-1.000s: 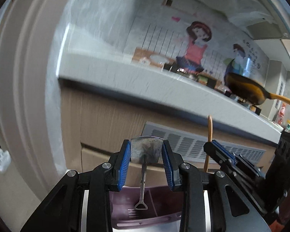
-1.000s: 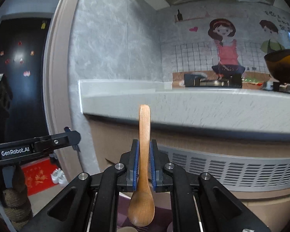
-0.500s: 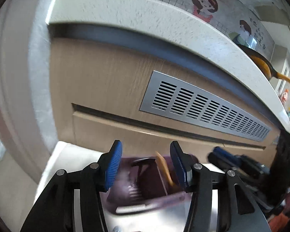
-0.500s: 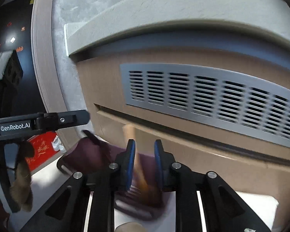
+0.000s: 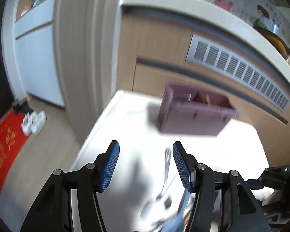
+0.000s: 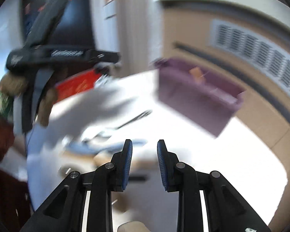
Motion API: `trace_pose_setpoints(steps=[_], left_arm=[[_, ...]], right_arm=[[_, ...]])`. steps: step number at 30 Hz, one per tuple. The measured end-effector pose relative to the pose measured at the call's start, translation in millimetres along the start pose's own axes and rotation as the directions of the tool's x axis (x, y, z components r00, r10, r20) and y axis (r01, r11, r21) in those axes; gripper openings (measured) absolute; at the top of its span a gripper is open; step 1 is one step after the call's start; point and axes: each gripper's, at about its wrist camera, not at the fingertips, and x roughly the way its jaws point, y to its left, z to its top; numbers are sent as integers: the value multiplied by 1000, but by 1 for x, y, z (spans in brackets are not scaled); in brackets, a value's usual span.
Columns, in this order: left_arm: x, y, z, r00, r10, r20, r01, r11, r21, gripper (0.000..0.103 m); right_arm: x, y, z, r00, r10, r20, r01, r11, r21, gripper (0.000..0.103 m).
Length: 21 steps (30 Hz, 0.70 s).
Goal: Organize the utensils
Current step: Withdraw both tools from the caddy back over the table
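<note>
A purple utensil holder (image 5: 195, 112) (image 6: 199, 94) stands at the far side of the white table (image 5: 129, 127). The tip of a wooden utensil (image 5: 207, 99) (image 6: 196, 72) sticks out of it. Loose metal cutlery lies on the table: a fork (image 5: 167, 164) and spoons (image 5: 154, 208) by my left gripper (image 5: 145, 164), and a dark fork (image 6: 135, 118) ahead of my right gripper (image 6: 144, 162). Both grippers' jaws are opening, with nothing between them. The left gripper (image 6: 63, 54) appears blurred at upper left in the right wrist view.
Wooden cabinet fronts with a grey vent grille (image 5: 237, 71) stand behind the table under a pale counter. A red mat (image 5: 3, 148) and white shoes (image 5: 33, 121) lie on the floor to the left. A frying pan (image 5: 274, 38) sits on the counter.
The metal spatula and the wooden spoon left my grippers and went into the purple holder. Both grippers opened, dropped and drew back towards the loose cutlery.
</note>
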Motion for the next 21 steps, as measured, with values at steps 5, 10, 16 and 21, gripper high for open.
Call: trace_pose_setpoints(steps=[5,10,16,21], left_arm=[[-6,11,-37,998,-16,-61,16,1000,-6,58],[-10,34,-68,994,-54,-96,47,996,-80,58],[-12,49,-78,995,-31,-93,20,993,-119,58],[-5,45,-74,992,-62,-107,51,993,-103,58]], right_arm=[[11,32,-13,999,14,-44,-16,999,-45,25],[24,26,-3,997,36,-62,-35,999,21,25],[63,-2,16,989,96,-110,-57,949,309,25],[97,0,23,981,63,-182,7,931,365,26]])
